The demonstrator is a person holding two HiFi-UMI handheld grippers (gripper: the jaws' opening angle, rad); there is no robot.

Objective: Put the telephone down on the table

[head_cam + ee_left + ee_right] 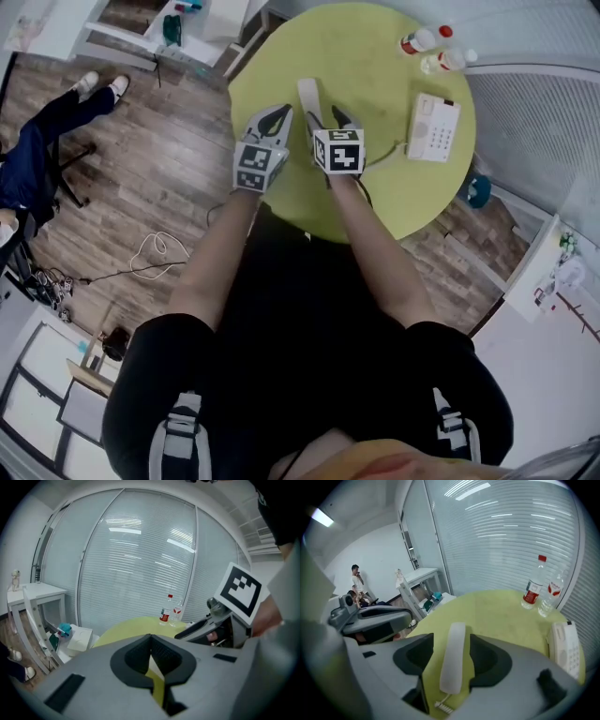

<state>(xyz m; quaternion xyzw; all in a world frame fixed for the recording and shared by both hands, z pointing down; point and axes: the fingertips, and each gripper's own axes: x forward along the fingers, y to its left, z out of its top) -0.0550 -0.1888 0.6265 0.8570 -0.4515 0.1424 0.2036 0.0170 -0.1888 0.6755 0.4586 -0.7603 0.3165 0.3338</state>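
Two spots are hard for us to read in the head view: the right gripper [328, 117] and its marker cube [339, 150] cover the near end of the handset [307, 97], and our arms [375, 253] hide the near edge of the table [375, 56]. Only a short coil of cord [442, 708] shows at the handset's near end in the right gripper view, and the gripper body cuts off the rest. Labels on the two bottles [419, 40] are too small to read. The right gripper's jaws stand wide apart. The handset lies flat on the table between them, and the pads are clear of it on both sides. The left gripper [151, 637] has its jaw tips together with nothing between them, and we see only a sliver of table through the gap below. It sits just beside the right gripper, near the table's left edge. The base [433, 127] lies right of the handset and apart from it, with the bottles standing beyond it by the far rim. The table is round and yellow-green, on a wood floor [159, 169]. Blinds [136, 564] line the far side. A seated person [37, 141] is at far left, and a loose cable [155, 248] lies on the floor.
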